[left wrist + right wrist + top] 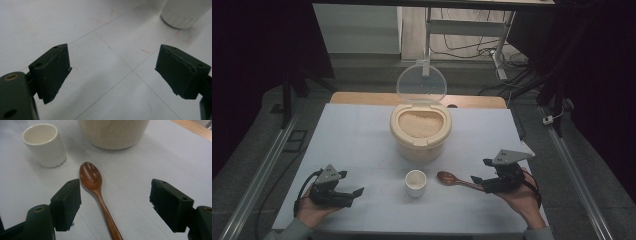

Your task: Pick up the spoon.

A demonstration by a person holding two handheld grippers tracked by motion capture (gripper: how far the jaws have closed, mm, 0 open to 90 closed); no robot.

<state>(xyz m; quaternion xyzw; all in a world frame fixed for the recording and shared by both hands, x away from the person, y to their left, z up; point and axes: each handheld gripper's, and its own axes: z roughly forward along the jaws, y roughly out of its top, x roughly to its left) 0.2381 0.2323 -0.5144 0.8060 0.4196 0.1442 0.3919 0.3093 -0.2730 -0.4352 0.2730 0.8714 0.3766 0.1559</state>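
Observation:
A brown wooden spoon (452, 179) (91, 176) lies on the white table cover, bowl up, right of a small white cup (415, 183) (45, 144) that looks empty. Behind them stands a cream container of rice (420, 131) (113, 132) with its clear lid (421, 84) raised. My right gripper (480, 171) (115, 193) is open and low over the table, its jaws to either side of the spoon's handle without touching it. My left gripper (353, 183) (112, 67) is open near the front left over bare cover, with nothing between its jaws; the cup's base (182, 13) shows ahead of it.
The white cover (362, 135) spans the table, with a wooden edge (362, 97) at the back. Metal rails (267, 165) run along both sides. A desk frame and cables (472, 45) lie on the floor beyond.

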